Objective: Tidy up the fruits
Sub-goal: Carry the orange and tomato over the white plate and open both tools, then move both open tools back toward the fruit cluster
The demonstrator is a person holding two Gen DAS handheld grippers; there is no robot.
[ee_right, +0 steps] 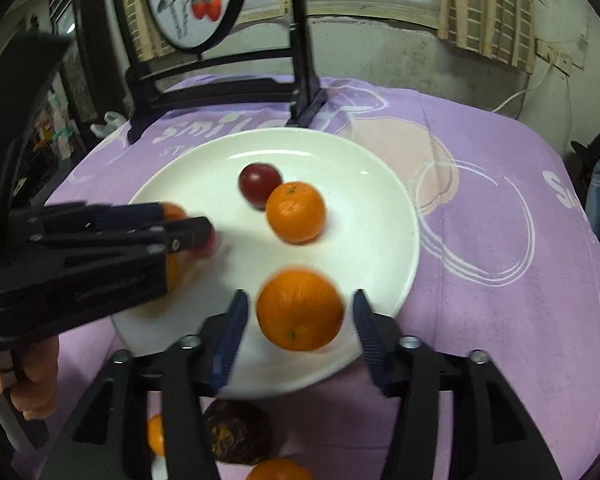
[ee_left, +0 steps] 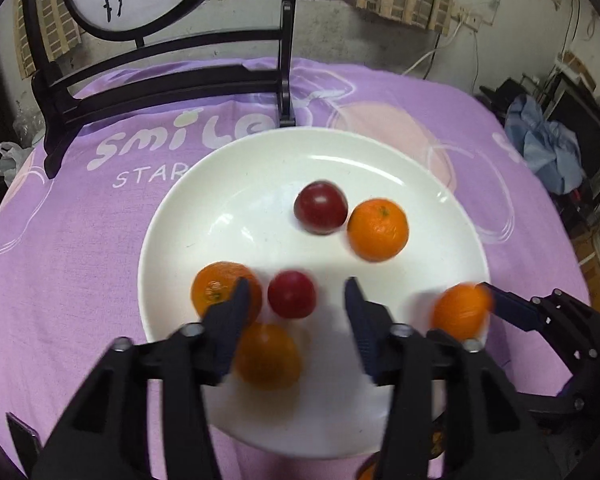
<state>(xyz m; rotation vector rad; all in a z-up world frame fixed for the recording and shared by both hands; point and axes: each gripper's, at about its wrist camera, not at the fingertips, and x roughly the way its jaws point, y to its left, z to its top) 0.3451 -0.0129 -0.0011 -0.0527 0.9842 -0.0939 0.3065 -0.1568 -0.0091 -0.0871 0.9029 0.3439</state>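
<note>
on the white plate [ee_left: 219, 184] lie four oranges and two red fruits. the right tool [ee_right: 297, 312] is spread open, a blurred orange [ee_right: 300, 310] between its fingers untouched. the left tool [ee_left: 295, 300] is open too, a red fruit [ee_left: 291, 294] between its tips. only the right view shows a dark fruit [ee_right: 235, 432] and two more oranges on the purple-covered table [ee_right: 500, 320] nearby.

— What does your rig look like?

— My left hand-held gripper [ee_left: 295, 300] is matte black plastic, with angular linkage arms and silver round-headed screws at the joints. Its fingers [ee_left: 235, 320] are dark blue and ribbed.

— And the other?

— My right hand-held gripper [ee_right: 297, 312] is built the same. Bare skin of my left hand [ee_right: 35, 380] shows around a pale grey handle.
</note>
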